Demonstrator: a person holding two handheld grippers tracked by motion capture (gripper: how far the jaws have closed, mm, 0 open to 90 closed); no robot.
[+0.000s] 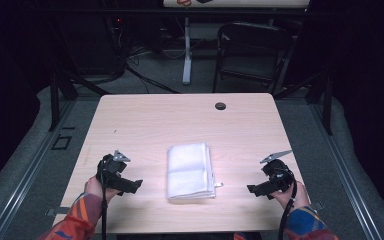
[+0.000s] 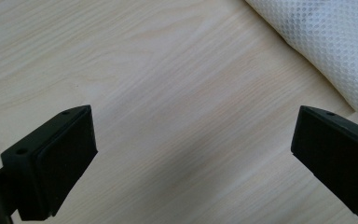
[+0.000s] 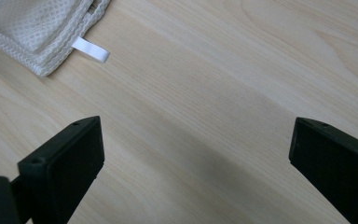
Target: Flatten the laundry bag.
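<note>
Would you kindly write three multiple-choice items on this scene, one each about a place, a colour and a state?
1. Where does the towel lie?
A. between the two grippers
B. at the table's far edge
C. on the chair

2. What colour is the towel?
A. blue
B. white
C. red

3. How do the left gripper's jaws stand?
A. shut on the towel
B. shut on nothing
C. open over bare table

Answers: 1 A, it sits midway between left and right gripper; 2 B, white weave; 3 C, only wood between the jaws.

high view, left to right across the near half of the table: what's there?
left gripper, jaws open → folded white cloth → its small tag → right gripper, jaws open. All over the wooden table; neither gripper touches the cloth.
</note>
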